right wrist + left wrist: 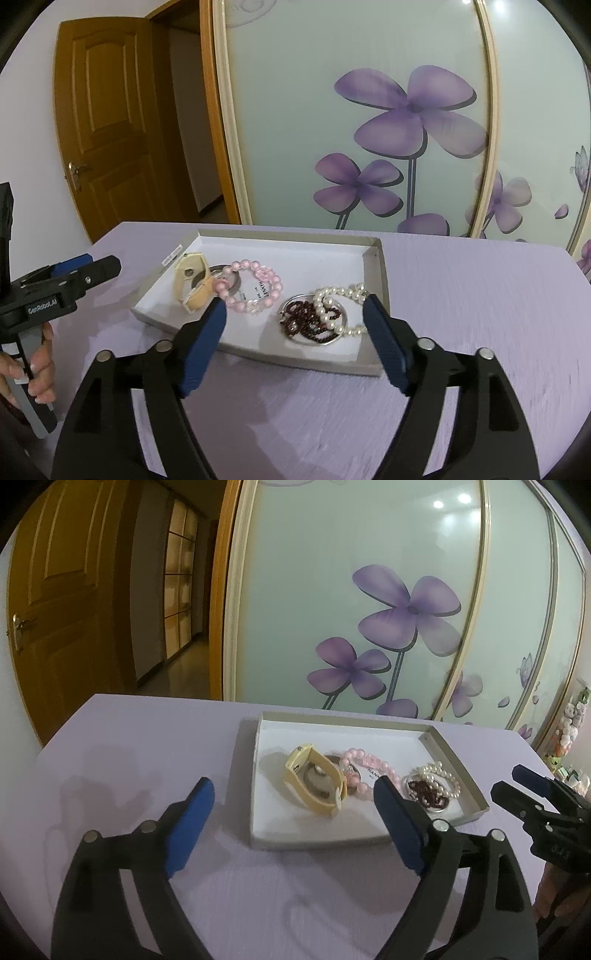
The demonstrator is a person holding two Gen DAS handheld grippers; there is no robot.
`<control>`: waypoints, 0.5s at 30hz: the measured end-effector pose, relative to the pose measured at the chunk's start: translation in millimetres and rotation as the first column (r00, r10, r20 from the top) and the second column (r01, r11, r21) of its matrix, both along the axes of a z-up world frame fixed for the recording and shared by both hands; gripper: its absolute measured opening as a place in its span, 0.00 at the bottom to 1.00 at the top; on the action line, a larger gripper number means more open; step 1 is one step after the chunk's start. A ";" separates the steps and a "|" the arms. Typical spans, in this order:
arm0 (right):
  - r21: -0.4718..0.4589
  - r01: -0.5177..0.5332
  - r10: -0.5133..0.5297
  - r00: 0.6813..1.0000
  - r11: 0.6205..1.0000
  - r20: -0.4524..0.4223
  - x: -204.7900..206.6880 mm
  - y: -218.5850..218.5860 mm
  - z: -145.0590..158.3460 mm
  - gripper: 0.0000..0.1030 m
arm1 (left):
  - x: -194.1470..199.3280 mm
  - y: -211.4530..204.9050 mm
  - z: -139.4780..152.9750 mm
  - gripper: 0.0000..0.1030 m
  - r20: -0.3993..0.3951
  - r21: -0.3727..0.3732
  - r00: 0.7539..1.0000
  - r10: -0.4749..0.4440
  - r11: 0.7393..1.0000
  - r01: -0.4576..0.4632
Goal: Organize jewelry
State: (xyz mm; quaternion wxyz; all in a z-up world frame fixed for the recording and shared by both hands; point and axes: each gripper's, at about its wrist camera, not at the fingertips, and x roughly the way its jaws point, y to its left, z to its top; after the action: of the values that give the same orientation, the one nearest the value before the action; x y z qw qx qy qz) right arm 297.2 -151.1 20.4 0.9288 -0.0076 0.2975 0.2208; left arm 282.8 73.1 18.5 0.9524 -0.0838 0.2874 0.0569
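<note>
Both grippers, left (295,805) and right (293,325), hang wide open, empty. The tray (288,236) holds jewelry; dark beads (310,321) tangle under the pearls (332,302), hard to separate.

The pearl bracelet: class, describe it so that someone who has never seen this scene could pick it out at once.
On the lilac table lies a shallow white tray of jewelry. At the tray's right end, nearest the right gripper, the pearl bracelet lies partly over a dark red bead strand. It is the only string of small white beads; the pink bracelet and the yellow watch lie further left.
</note>
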 end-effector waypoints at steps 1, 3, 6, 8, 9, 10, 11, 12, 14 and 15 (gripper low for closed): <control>0.002 0.004 -0.004 1.000 1.000 0.002 -4.0 0.0 0.0 0.82 | -3.9 0.1 0.3 0.89 0.002 -0.004 1.000 0.003 1.000 -0.003; 0.005 0.012 -0.012 1.000 1.000 0.006 -8.3 -0.1 0.5 0.89 | -9.0 -1.0 1.7 0.91 0.007 -0.010 1.000 0.007 1.000 -0.007; 0.008 0.021 -0.021 1.000 1.000 0.012 -15.9 0.2 1.1 0.94 | -18.1 -1.9 2.5 0.95 0.017 -0.015 1.000 0.011 1.000 -0.011; 0.013 0.030 -0.030 0.999 0.999 0.015 -21.1 0.0 1.2 0.97 | -24.1 -3.0 3.1 0.98 0.025 -0.012 1.000 0.017 1.000 -0.016; 0.015 0.035 -0.035 0.999 0.999 0.016 -24.1 -0.3 1.5 0.99 | -27.0 -3.5 3.4 0.98 0.029 -0.011 0.999 0.018 1.000 -0.018; 0.017 0.040 -0.040 0.999 0.999 0.019 -25.7 -0.5 1.5 0.99 | -29.6 -4.1 3.9 0.98 0.032 -0.010 0.999 0.019 1.000 -0.019; 0.018 0.044 -0.045 0.999 0.999 0.021 -27.6 -0.5 1.4 0.99 | -32.1 -4.6 3.5 0.98 0.031 -0.010 0.999 0.019 1.000 -0.019; 0.017 0.046 -0.046 0.999 0.999 0.022 -29.1 -0.6 1.6 0.99 | -33.9 -4.8 3.0 0.98 0.031 -0.010 0.999 0.019 1.000 -0.018; 0.010 0.051 -0.051 0.998 0.999 0.022 -32.4 -0.2 0.5 0.99 | -37.3 -5.5 2.4 0.98 0.030 -0.012 0.999 0.019 1.000 -0.019; 0.008 0.050 -0.051 0.999 0.999 0.020 -33.0 0.2 -0.1 0.99 | -38.4 -5.6 1.8 0.98 0.028 -0.014 0.999 0.019 1.000 -0.019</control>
State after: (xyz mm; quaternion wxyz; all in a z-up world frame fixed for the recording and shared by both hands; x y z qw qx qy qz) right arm 264.2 -150.9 20.3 0.9370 0.0012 0.2875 0.1983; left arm 244.4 67.6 20.3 0.9552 -0.0936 0.2737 0.0628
